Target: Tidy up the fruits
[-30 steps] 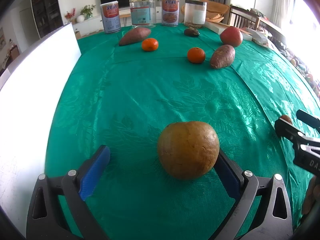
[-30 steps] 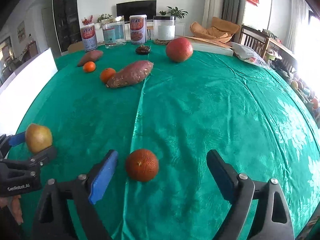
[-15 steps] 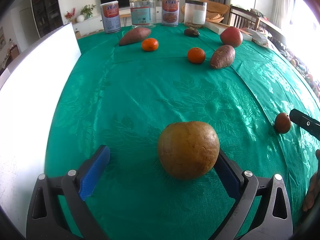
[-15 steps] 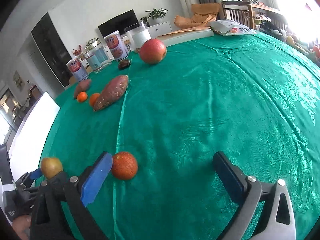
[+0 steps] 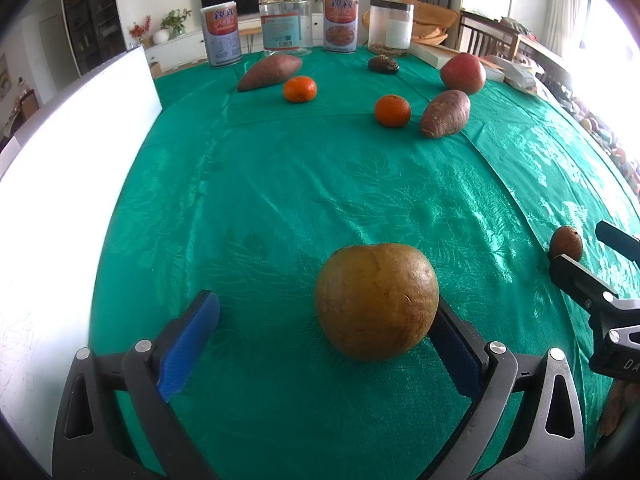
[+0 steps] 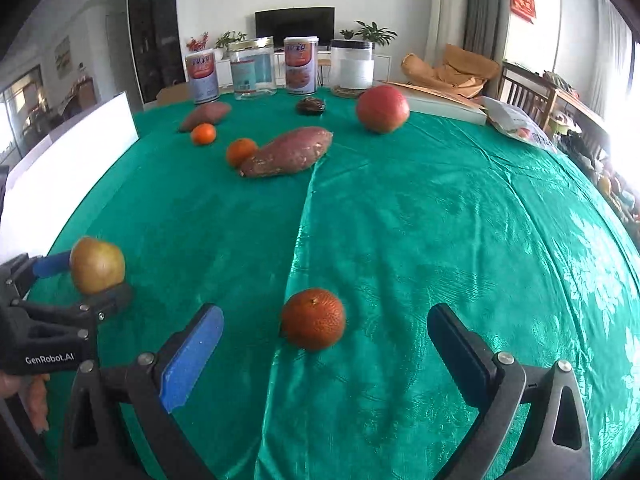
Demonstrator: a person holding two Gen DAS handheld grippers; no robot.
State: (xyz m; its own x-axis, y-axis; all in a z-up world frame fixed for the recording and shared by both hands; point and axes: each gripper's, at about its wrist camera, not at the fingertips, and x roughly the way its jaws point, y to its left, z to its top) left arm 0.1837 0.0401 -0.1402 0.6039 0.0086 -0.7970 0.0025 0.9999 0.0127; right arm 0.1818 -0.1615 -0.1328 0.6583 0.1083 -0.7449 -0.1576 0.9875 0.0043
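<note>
**Right tongs let go of the orange; both fruits now sit loose on the cloth**

The right tongs (image 6: 325,354) have spread wide over the last second, from partly open to about as far as they go, and the dark orange (image 6: 313,319) rests on the cloth between the blades, touching neither. Half a second ago that camera was swung off at an angle; now it looks squarely at the fruit again. The left tongs (image 5: 328,340) have not moved: they stand open around the brown pear (image 5: 376,301), the right blade close against the pear or touching it, the left blade well clear. The pear rests on the cloth, not lifted.

Judging from this, the orange has just been set down near the pear, so the near edge looks like the gathering spot, and the right tongs are free for another piece.

Farther out on the green tablecloth (image 6: 440,220) lie two small tangerines (image 5: 300,89) (image 5: 392,110), two sweet potatoes (image 5: 445,113) (image 5: 269,72), a red apple (image 5: 463,73) and a small dark lump (image 5: 383,64) I cannot identify. Tins and jars (image 5: 285,24) line the far edge. A white board (image 5: 60,152) stands along the left side. Behind are a television, potted plants, curtains and a wooden chair by a bright window.
</note>
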